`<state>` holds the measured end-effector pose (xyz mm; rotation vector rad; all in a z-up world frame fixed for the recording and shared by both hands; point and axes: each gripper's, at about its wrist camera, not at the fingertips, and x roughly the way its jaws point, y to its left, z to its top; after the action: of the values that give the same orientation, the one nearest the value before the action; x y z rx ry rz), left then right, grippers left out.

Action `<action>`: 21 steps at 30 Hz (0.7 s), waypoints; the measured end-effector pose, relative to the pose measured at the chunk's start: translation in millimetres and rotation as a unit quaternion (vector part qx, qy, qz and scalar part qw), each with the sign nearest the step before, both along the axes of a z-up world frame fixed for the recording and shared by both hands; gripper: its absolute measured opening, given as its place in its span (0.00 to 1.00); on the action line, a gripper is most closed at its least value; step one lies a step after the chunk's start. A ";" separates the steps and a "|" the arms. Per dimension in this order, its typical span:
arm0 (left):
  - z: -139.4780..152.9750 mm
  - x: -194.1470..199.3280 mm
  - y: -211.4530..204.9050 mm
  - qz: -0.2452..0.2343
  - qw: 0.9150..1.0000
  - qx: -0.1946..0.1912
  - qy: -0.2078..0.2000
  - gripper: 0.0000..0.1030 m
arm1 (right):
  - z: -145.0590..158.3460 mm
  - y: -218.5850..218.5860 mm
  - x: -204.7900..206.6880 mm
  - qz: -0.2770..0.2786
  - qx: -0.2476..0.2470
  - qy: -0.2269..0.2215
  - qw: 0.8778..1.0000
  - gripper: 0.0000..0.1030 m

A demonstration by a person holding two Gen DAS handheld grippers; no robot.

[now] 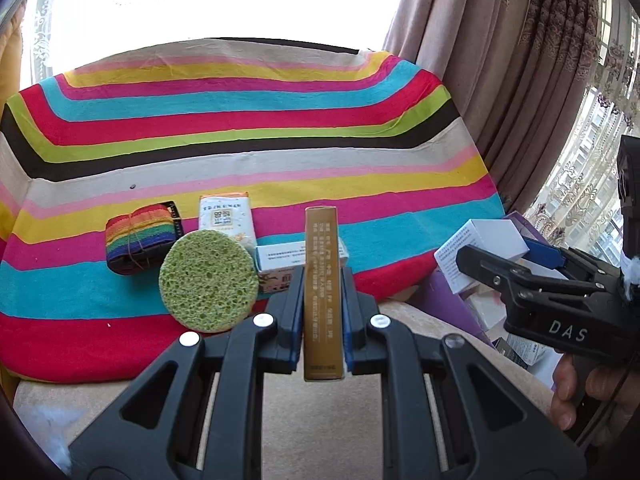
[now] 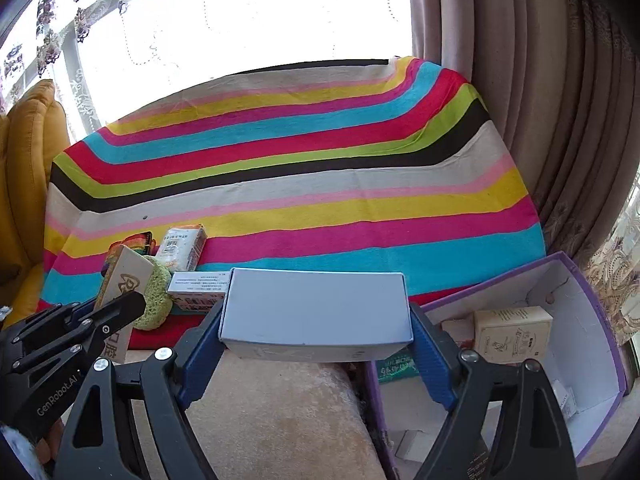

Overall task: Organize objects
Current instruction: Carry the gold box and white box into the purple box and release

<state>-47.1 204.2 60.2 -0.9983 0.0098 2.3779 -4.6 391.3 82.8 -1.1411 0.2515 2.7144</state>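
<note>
My left gripper (image 1: 322,276) is shut on a long gold box (image 1: 322,280), held upright above the beige sofa edge; it also shows in the right wrist view (image 2: 122,280). My right gripper (image 2: 316,320) is shut on a white box (image 2: 316,306), which also shows in the left wrist view (image 1: 484,248), near the purple storage box (image 2: 600,320). On the striped cloth (image 1: 240,152) lie a green round sponge (image 1: 208,276), a rainbow strap roll (image 1: 140,240), a white packet (image 1: 227,220) and a small blue-white box (image 1: 280,264).
The purple storage box holds a beige carton (image 2: 512,332) and several small packages. Curtains (image 2: 540,100) hang at the right. A yellow cushion (image 2: 28,180) sits at the left. A beige plush surface (image 2: 280,420) lies below the grippers.
</note>
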 end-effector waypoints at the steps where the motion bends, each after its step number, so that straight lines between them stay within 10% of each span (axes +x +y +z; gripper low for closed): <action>1: -0.3 4.3 8.2 -0.010 1.000 0.000 -0.002 0.18 | -0.7 9.1 6.6 -0.010 -0.001 -0.001 1.000 0.83; 18: 13.2 45.5 129.8 -0.158 0.987 0.010 -0.006 0.19 | -16.3 141.7 107.6 -0.179 0.002 -0.036 0.983 0.83; 21: 12.3 45.2 146.0 -0.192 0.981 0.015 -0.021 0.36 | -15.1 150.1 113.6 -0.195 0.000 -0.033 0.980 0.85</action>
<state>-1.9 350.2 72.5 -0.9375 0.1387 1.9996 108.9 541.4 67.6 -1.0508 0.4169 2.3303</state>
